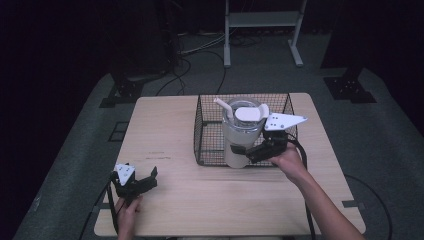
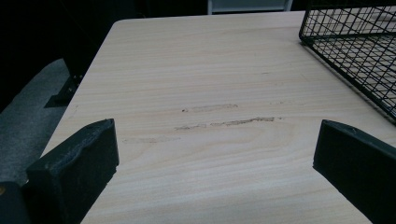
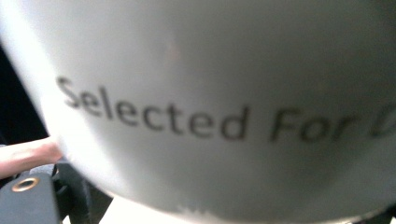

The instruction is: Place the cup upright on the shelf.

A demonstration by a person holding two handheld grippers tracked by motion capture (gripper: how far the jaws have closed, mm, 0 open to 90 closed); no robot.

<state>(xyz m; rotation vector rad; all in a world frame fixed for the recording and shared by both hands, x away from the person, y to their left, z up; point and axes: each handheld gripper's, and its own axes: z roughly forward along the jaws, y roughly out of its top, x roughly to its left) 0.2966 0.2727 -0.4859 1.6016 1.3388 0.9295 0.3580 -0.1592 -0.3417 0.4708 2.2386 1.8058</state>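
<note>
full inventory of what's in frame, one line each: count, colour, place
tumbler: 1, white with lid and straw, at the wire basket's near side, printed "Selected For" on its side
wire basket: 1, black, far-right part of table
table: 1, light wood, centre
metal frame: 1, grey, on floor behind table
cables: several, black and white, floor at back
left gripper: 1, black, near-left table edge, open, holding nothing
right gripper: 1, black, against the tumbler's lower part

White lidded tumbler (image 1: pixel 241 136) upright in basket (image 1: pixel 210 150)
</note>
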